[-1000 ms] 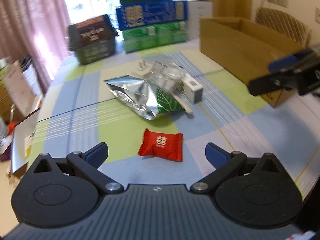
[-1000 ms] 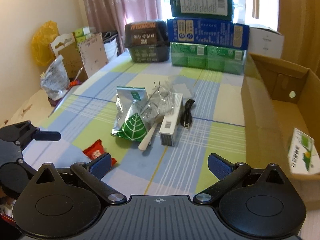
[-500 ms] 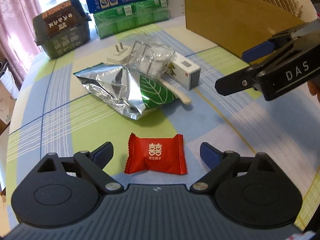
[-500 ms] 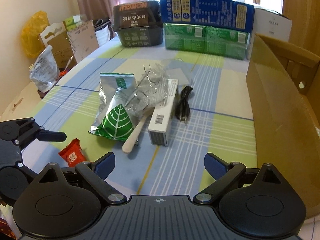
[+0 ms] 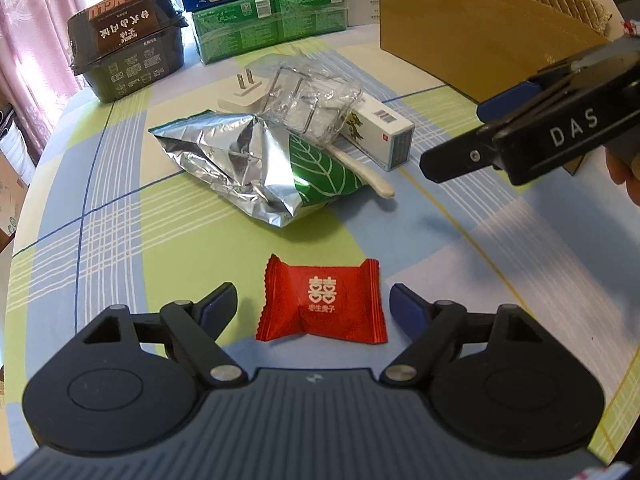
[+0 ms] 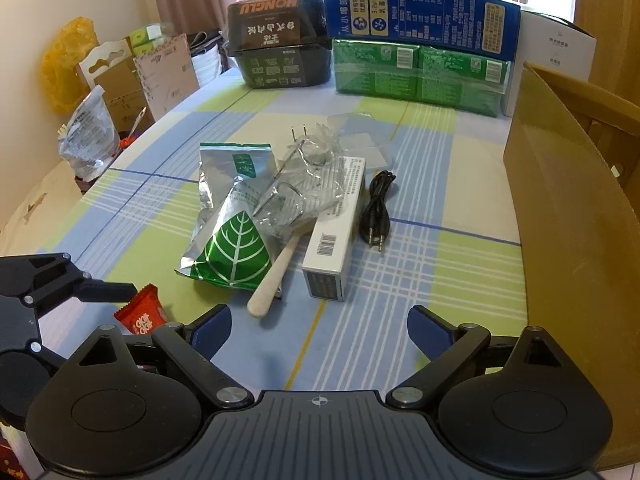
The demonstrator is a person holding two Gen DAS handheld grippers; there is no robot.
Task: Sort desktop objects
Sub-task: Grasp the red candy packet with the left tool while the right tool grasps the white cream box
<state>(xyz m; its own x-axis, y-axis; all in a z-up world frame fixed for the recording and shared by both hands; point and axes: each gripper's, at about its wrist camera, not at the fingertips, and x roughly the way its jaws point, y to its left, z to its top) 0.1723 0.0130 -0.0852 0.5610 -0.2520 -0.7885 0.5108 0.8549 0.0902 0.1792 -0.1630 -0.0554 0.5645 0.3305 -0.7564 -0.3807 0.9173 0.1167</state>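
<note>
A red candy wrapper (image 5: pixel 322 304) lies on the checked tablecloth between the fingers of my open left gripper (image 5: pixel 314 306); it also shows in the right wrist view (image 6: pixel 142 314). Beyond it lie a silver-green foil bag (image 5: pixel 256 164), a white box (image 5: pixel 380 130), a crumpled clear plastic pack (image 5: pixel 312 100), a cream spoon handle (image 5: pixel 366 174) and a white plug (image 5: pixel 242 94). My right gripper (image 6: pixel 320 330) is open and empty above the table, short of the white box (image 6: pixel 336 232). A black cable (image 6: pixel 378 212) lies right of the box.
An open cardboard box (image 5: pixel 480 48) stands at the right; its wall is close in the right wrist view (image 6: pixel 568 216). Stacked green and blue cartons (image 6: pixel 416 52) and a dark box (image 6: pixel 280 40) stand at the table's far edge. Bags and cardboard (image 6: pixel 100 100) sit off the left edge.
My left gripper has moved forward and down, so the red candy wrapper now sits between its fingers. My right gripper has moved forward toward the pile; both stay open.
</note>
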